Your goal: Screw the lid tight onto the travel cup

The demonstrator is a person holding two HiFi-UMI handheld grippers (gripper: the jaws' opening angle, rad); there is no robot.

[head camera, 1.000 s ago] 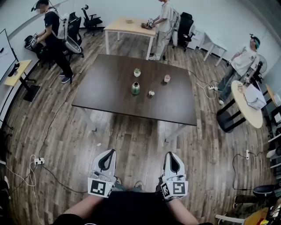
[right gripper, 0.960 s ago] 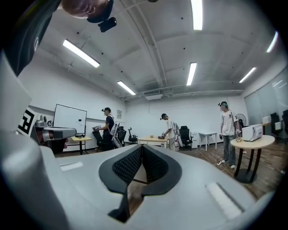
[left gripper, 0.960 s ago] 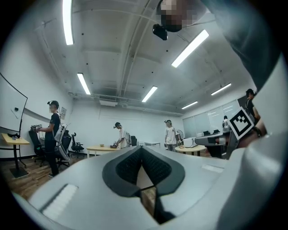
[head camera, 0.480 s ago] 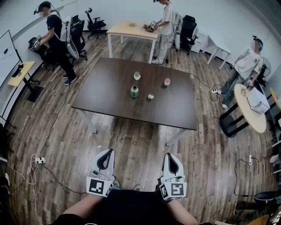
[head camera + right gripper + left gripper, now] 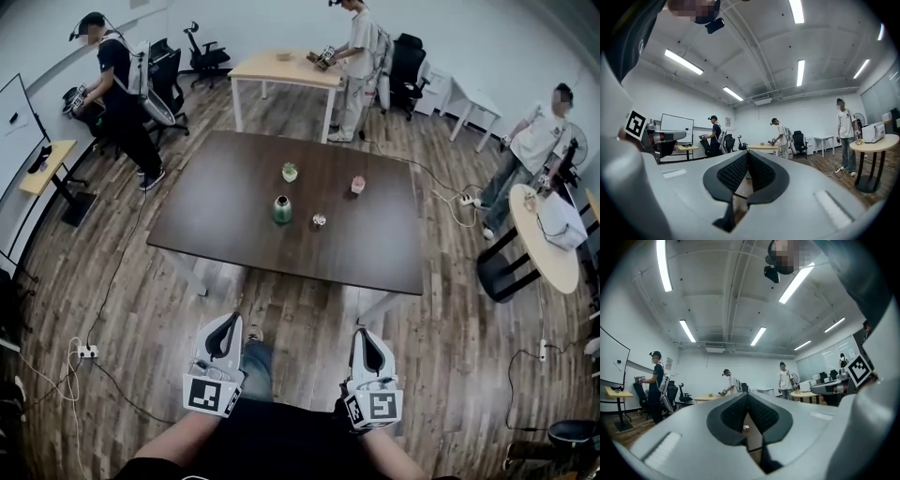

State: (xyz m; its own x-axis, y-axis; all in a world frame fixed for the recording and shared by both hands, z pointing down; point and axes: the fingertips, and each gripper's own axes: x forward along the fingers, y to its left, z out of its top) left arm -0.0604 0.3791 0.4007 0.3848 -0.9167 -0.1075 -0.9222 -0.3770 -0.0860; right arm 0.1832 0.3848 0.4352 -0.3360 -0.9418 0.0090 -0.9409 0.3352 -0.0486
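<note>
Dark wood table [image 5: 216,206] sits nearer in the head view than a second ago, and a jeans-clad knee [image 5: 253,361] now shows between the grippers. I'd say the person is walking in and the work hasn't begun. Both the left gripper [image 5: 229,326] and the right gripper [image 5: 365,335] are clenched on nothing. The green travel cup [image 5: 282,209] stands upright well ahead of both, long axis vertical, top upward. What I take for the lid [image 5: 319,221] lies just right of it. In the left gripper view the jaws are together, with the table top far beyond the tips. The right gripper view shows the same: pads meeting, nothing held.
</note>
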